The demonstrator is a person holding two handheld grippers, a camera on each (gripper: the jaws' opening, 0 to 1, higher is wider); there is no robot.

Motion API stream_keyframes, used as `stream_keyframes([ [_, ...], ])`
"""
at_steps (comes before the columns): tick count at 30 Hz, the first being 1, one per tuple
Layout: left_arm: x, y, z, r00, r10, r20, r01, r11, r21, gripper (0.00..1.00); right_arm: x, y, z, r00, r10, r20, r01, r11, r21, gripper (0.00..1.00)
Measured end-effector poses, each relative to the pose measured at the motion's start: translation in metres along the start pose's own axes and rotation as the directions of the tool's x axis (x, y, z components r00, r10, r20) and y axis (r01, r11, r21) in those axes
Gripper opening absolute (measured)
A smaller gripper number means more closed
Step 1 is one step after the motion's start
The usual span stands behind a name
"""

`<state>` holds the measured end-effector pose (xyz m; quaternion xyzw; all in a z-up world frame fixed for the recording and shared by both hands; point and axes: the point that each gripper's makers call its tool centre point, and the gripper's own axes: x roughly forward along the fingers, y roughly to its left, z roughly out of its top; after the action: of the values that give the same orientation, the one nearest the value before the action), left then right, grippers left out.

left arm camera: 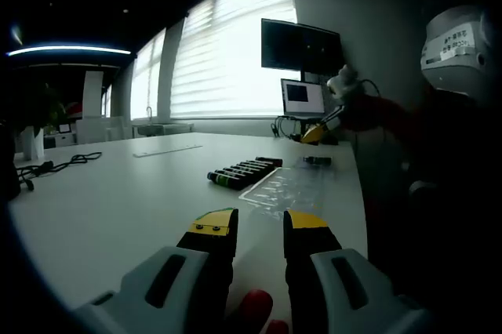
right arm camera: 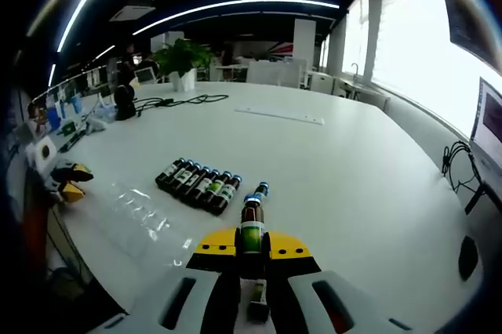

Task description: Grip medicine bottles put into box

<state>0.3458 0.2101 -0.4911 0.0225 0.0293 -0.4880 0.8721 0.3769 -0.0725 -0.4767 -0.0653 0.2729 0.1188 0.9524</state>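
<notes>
In the right gripper view my right gripper is shut on a dark medicine bottle with a green band, held upright just above the white table. Another bottle lies just beyond it. A row of several dark bottles lies to the left, beside a clear plastic tray. My left gripper stands open over the table with nothing between its fingers. Ahead of it lie the bottle row and the clear tray. The right gripper shows far off, held by a hand.
A monitor and a laptop stand at the table's far end by the blinds. Black cables lie at the left. A potted plant stands at the far side. The table edge runs close to the tray.
</notes>
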Motion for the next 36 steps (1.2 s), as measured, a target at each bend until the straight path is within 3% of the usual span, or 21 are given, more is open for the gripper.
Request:
stream_keyframes([
  [13,0.000,0.001,0.000,1.000,0.002,-0.003,-0.002,1.000,0.001,0.18,-0.007,0.009,-0.030,0.999,-0.018,-0.045,0.020,0.999,0.035,0.07],
  [26,0.000,0.002,-0.001,1.000,0.007,-0.005,-0.007,1.000,0.000,0.18,-0.008,0.008,-0.041,0.994,-0.079,-0.074,0.083,0.996,0.043,0.07],
  [36,0.000,0.003,-0.001,1.000,0.008,-0.006,-0.008,1.000,-0.003,0.17,-0.006,0.011,-0.045,0.993,-0.085,-0.079,0.091,0.993,0.071,0.07],
])
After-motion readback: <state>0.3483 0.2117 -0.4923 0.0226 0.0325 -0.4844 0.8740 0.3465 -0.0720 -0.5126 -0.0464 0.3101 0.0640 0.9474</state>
